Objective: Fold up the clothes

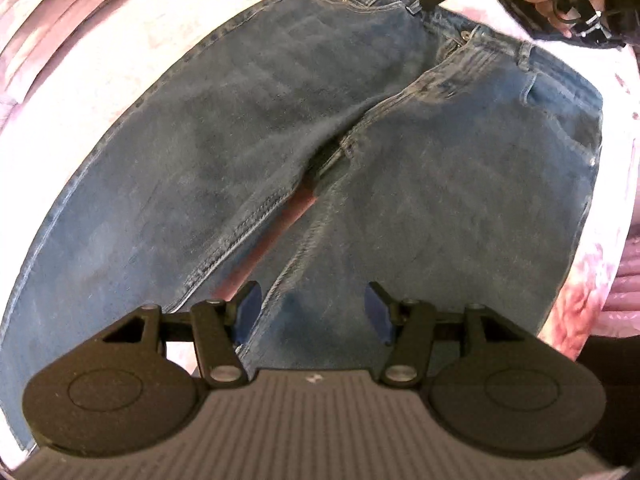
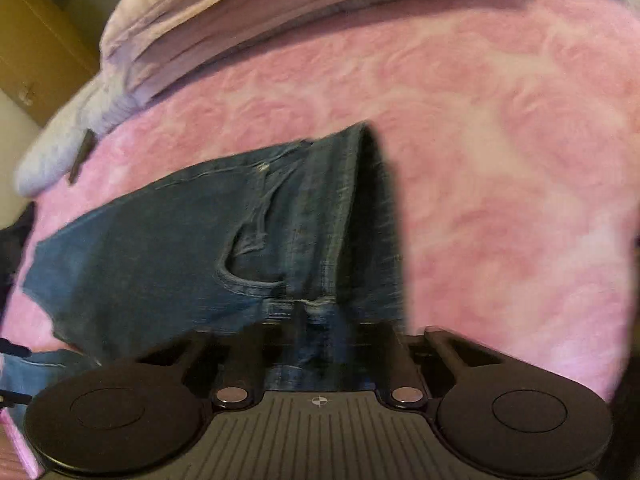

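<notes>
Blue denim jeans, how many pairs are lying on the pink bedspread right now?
1. The blue denim jeans lie spread flat on the pink fleecy bedspread, waistband toward the folded lilac bedding. More could lie outside both views.

Blue denim jeans (image 1: 280, 128): lying front-up, spread flat on pink bedding, waistband pointing toward 1 o'clock, legs splaying toward 7 and 5 o'clock; waistband edge lifting at top.

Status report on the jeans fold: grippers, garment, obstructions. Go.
Left gripper open, hovering over the jeans legs. Right gripper shut on the waistband. Jeans spread flat on pink blanket. Nothing in the way.
</notes>
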The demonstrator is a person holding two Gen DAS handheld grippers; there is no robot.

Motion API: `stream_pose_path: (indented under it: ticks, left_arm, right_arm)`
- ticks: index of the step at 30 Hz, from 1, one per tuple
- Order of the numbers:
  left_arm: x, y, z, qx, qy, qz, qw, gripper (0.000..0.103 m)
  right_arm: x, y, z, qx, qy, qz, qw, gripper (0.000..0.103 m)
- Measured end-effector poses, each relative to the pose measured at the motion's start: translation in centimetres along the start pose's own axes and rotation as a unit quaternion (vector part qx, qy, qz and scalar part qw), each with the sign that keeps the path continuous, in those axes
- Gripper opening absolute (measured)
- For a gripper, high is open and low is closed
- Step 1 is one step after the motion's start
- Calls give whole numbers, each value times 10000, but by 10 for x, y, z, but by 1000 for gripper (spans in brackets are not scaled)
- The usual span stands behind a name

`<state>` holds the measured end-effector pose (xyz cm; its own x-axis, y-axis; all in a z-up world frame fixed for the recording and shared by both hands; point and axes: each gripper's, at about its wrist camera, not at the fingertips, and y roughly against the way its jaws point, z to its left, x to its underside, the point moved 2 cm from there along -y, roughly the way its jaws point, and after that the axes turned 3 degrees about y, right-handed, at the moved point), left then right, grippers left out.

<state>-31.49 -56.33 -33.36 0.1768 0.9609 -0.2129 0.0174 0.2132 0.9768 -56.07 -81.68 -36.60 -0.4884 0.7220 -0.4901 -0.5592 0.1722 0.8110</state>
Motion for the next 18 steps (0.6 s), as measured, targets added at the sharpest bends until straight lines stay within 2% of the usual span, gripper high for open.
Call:
stream_pose_path:
  ticks: [1, 3, 4, 6, 10, 11, 12, 13, 14, 15, 18]
  left_arm:
    - [-2, 1, -1, 31, -16, -53, 10000, 53]
    - [-8, 0, -4, 90, -59, -150, 9998, 53]
    - [-12, 0, -6, 120, -82, -191, 9997, 53]
    - [-17, 1, -10, 146, -122, -243, 9995, 53]
    - [-16, 7, -13, 156, -127, -238, 9995, 53]
    - [-13, 9, -13, 134, -130, -216, 9996, 53]
    - [-11, 12, -13, 98, -117, -193, 9997, 53]
    - [-9, 15, -12, 71, -86, -174, 9998, 53]
    - [-7, 19, -12, 51, -55, -167, 9998, 53]
    - [-4, 24, -11, 27, -27, -158, 9999, 53]
    - [6, 38, -10, -84, 22, -104, 9999, 54]
  right_arm:
    - [-3, 5, -3, 121, 83, -36, 9999, 2]
    - [-7, 9, -19, 516, 3, -97, 9986, 0]
    - [-6, 9, -29, 578, -170, -108, 9981, 0]
    - [-4, 13, -37, 653, -304, -136, 9973, 0]
    - [4, 37, -13, 579, -214, -372, 9974, 1]
    - [9, 41, -4, 575, -210, -366, 9975, 5]
    - [15, 45, 7, 562, -223, -323, 9976, 19]
    - [22, 48, 18, 540, -254, -241, 9979, 49]
    - [29, 51, 30, 518, -285, -160, 9981, 62]
    - [37, 54, 41, 496, -316, -78, 9982, 69]
    - [60, 62, 76, 445, -418, 216, 9979, 69]
